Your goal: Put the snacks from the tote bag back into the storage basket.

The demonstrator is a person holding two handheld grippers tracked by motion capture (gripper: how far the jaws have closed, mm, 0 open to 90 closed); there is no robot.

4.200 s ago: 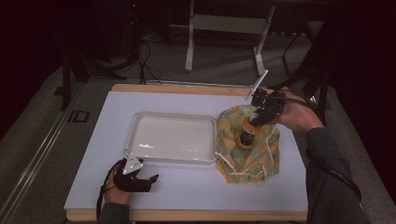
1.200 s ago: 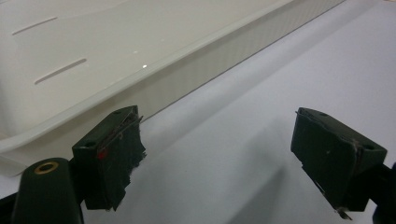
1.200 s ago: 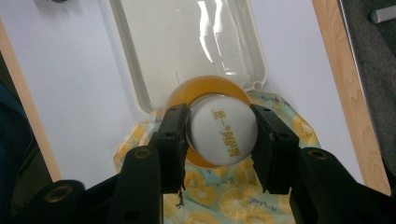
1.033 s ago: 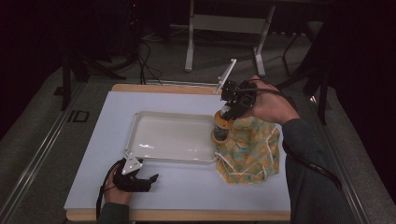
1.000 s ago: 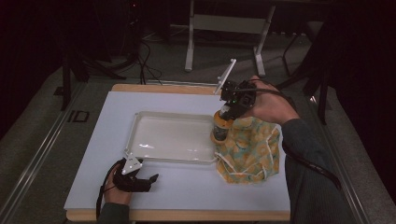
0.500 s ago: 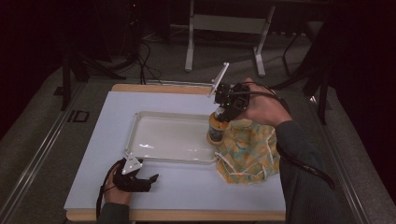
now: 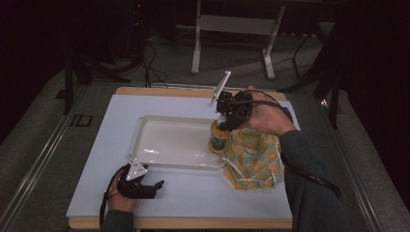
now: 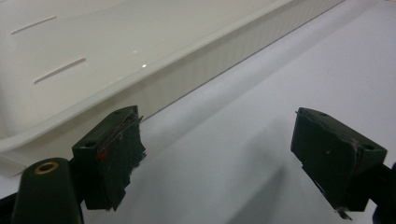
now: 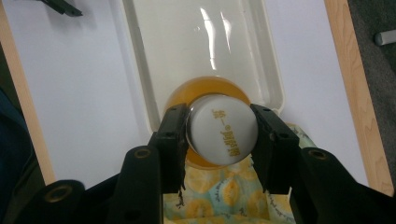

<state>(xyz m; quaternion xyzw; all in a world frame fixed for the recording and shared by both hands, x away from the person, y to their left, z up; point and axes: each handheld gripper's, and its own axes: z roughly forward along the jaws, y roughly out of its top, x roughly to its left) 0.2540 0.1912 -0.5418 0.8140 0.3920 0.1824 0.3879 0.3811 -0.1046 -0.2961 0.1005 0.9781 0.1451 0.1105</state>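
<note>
An orange bottle [image 7: 218, 138] with a white cap [image 9: 224, 133] hangs upright over the right end of the white tray [image 7: 169, 145]. My right gripper [image 7: 221, 124] is shut on its cap from above; in the right gripper view the two jaws [image 9: 219, 112] press on both sides of the cap. A yellow patterned cloth bag [image 7: 254, 157] lies crumpled just right of the tray. My left gripper [image 7: 155, 187] rests on the white table surface near the front edge, open, with nothing between its jaws [image 8: 217, 135]. The tray's side wall [image 8: 187, 70] lies just ahead of it.
The white board [image 7: 106, 145] covers a wooden table whose edge [image 7: 193, 223] shows at the front. The tray's floor [image 9: 187, 46] is bare. Behind the table, on the dark floor, stand a metal frame [image 7: 232, 29] and cables [image 7: 150, 63].
My right gripper has carried the bottle leftward, from above the cloth bag to over the tray's right end. The left gripper has stayed where it was.
</note>
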